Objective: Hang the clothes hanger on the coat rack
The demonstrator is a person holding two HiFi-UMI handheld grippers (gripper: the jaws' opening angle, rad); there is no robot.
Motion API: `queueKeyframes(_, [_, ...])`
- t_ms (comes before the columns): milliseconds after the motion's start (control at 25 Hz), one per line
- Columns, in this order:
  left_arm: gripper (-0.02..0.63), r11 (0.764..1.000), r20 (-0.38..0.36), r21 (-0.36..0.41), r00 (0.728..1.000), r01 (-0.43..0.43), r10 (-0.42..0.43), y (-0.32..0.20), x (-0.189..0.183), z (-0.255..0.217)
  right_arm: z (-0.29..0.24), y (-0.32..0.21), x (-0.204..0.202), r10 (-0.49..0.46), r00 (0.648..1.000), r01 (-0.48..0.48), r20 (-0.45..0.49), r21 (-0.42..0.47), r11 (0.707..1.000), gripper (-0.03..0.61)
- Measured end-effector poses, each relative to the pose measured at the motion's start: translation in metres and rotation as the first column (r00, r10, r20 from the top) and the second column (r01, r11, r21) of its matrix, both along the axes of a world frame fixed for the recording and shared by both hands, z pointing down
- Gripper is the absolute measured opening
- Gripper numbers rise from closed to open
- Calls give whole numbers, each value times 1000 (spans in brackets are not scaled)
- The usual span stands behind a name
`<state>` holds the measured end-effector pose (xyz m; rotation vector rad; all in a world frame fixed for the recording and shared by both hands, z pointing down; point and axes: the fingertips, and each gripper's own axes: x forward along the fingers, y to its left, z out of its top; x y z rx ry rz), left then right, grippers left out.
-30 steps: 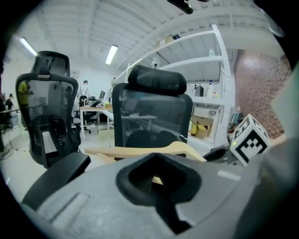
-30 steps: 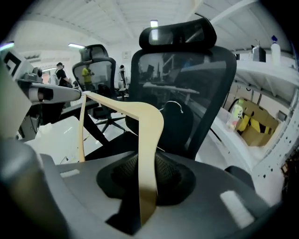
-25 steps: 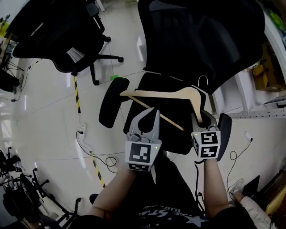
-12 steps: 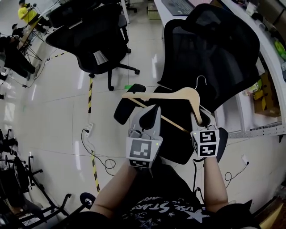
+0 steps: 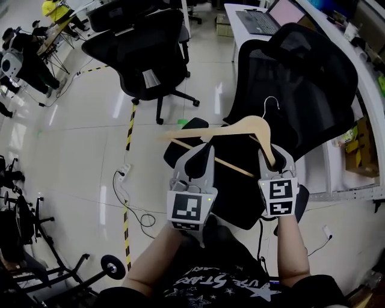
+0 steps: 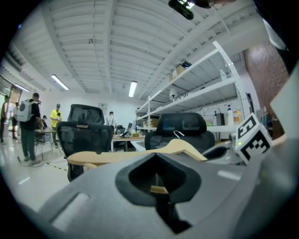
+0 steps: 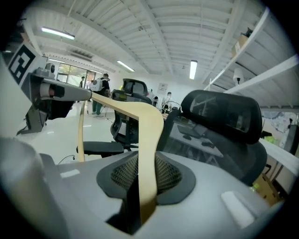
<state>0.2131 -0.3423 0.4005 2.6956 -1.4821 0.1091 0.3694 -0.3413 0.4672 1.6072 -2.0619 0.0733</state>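
A pale wooden clothes hanger (image 5: 240, 124) with a metal hook (image 5: 271, 105) is held up in the air in front of a black mesh chair. My right gripper (image 5: 272, 157) is shut on the hanger's right arm, which runs up between its pads (image 7: 147, 140). My left gripper (image 5: 201, 150) is shut on the hanger's thin lower bar; a small piece of wood shows between its closed jaws (image 6: 159, 189), and the hanger's shoulder (image 6: 121, 156) lies across just beyond them. No coat rack shows in any view.
A tall black mesh office chair (image 5: 301, 78) stands directly ahead, and another chair (image 5: 150, 54) to its left. A desk with a laptop (image 5: 264, 18) is at the back. Yellow-black floor tape (image 5: 127, 144) and cables (image 5: 123, 186) lie at the left. People (image 5: 24, 54) stand at the far left. Shelving (image 6: 210, 93) lines the right.
Both grippers have risen with the hanger still gripped. The head view has swung forward, so more of the room, chairs and desk now shows.
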Motion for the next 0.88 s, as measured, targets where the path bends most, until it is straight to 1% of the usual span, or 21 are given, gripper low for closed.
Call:
queueKeyframes(120, [5, 997, -7, 48, 998, 64, -64, -3, -30, -20, -21, -13, -32, -80, 997, 80, -12, 44, 996, 103])
queueKeyframes(240, [5, 986, -34, 48, 987, 162, -160, -10, -74, -33, -38, -30, -75, -166, 986, 166, -5, 80, 983, 103])
queueKeyframes(400, [5, 955, -68, 9, 953, 295, -294, -4, -145, -52, -55, -42, -150, -290, 956, 292, -34, 132, 947, 103])
queueKeyframes(480, [5, 932, -78, 1, 929, 363, -362, 7, -184, -60, -62, -41, -193, -353, 934, 356, -51, 162, 920, 103])
queueKeyframes(560, [5, 892, -78, 12, 890, 452, -450, 24, -231, -66, -70, -38, -245, -432, 900, 436, -62, 193, 879, 103])
queueKeyframes(680, [5, 821, -78, 41, 821, 570, -566, 54, -300, -75, -81, -27, -325, -540, 839, 539, -62, 226, 811, 103])
queueKeyframes(720, [5, 795, -79, 45, 796, 605, -601, 67, -321, -80, -85, -21, -350, -569, 821, 564, -57, 236, 791, 103])
queueKeyframes(840, [5, 706, -90, 56, 708, 706, -700, 109, -381, -92, -99, 4, -428, -653, 756, 639, -44, 269, 721, 103])
queueKeyframes(880, [5, 683, -95, 64, 686, 728, -722, 123, -399, -93, -104, 15, -451, -675, 736, 659, -46, 278, 699, 103])
